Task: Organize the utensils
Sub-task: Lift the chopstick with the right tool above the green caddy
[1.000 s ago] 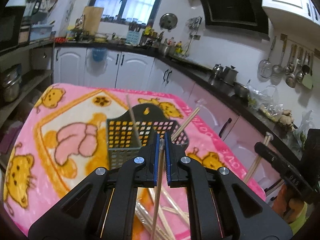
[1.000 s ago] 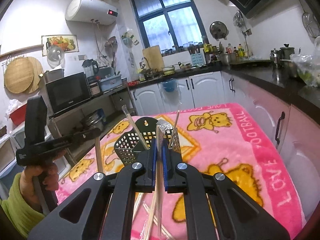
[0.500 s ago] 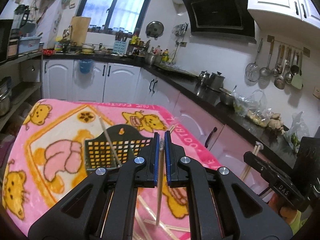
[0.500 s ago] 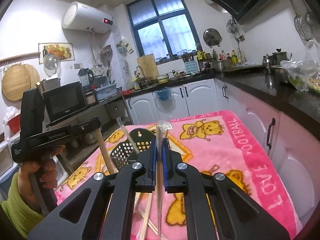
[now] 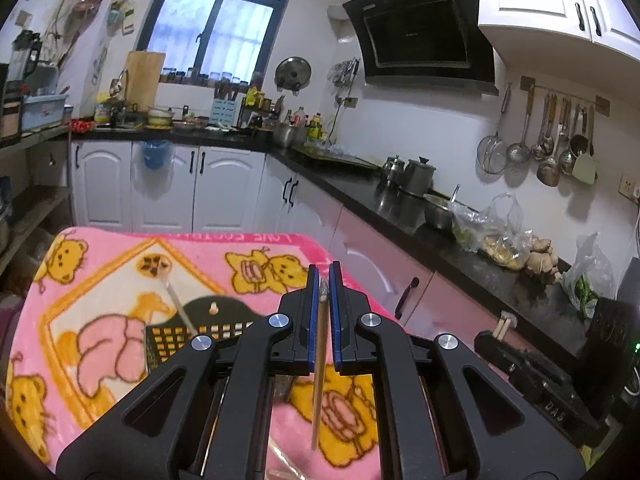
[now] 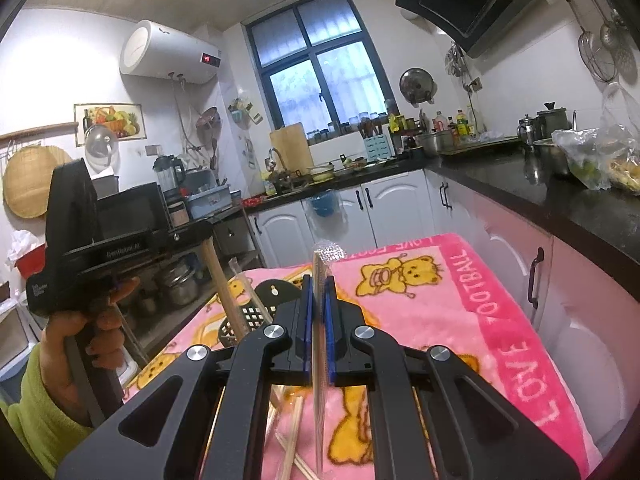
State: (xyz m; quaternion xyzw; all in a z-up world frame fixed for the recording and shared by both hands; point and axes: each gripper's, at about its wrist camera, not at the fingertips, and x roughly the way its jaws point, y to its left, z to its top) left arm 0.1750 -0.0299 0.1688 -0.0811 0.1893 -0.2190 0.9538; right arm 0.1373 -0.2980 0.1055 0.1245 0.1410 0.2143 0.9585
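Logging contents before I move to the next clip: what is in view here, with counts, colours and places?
blanket: one, pink with yellow bears, covering the table
utensil basket: one, dark, on the blanket, one chopstick in it
bare chopstick: one, wooden, held in the left tool
wrapped chopsticks: one clear-sleeved pack, held in the right tool
loose chopsticks: several, pale, on the blanket
hanging ladles: several, metal, right wall
left tool: black, shut
right tool: black, shut
hand: one, green sleeve

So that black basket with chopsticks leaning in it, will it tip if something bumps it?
Probably yes. The basket looks like thin perforated plastic, so likely light. It sits on a soft fleecy blanket, not a firm surface. A long chopstick leans out above its rim, which could lever it over.
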